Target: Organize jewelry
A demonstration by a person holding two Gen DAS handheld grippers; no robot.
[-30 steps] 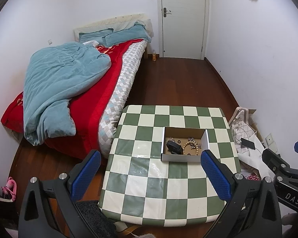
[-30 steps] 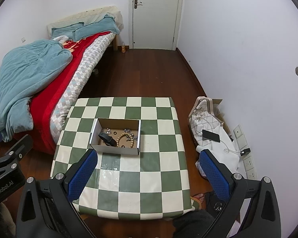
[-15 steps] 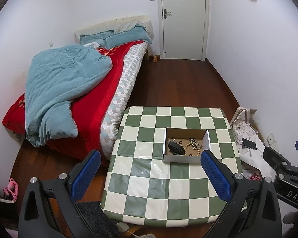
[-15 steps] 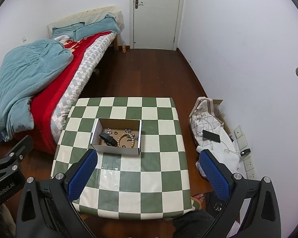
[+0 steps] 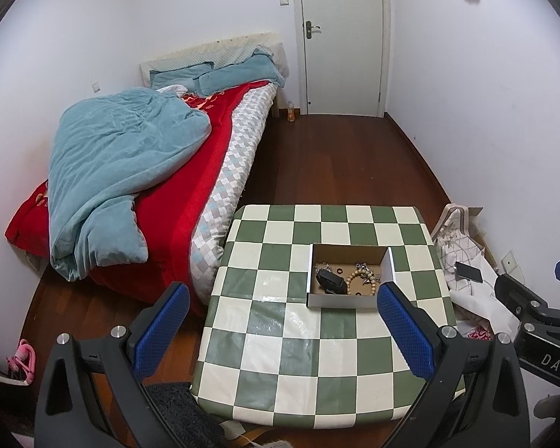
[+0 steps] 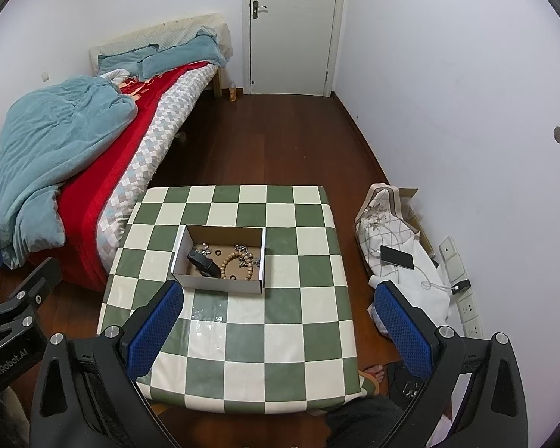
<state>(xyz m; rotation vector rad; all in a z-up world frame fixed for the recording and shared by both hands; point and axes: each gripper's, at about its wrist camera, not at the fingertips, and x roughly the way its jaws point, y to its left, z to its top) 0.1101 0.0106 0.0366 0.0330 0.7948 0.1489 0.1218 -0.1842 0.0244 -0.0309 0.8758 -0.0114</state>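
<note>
Jewelry, a wooden bead bracelet (image 6: 238,265) and small metal pieces, lies with a black object (image 6: 204,263) in the open cardboard box (image 6: 220,285) on the green-and-white checked table (image 6: 280,339), while both blue-padded tongs (image 5: 280,324) (image 6: 280,321) hang wide open and empty, high above, probably for overview.
</note>
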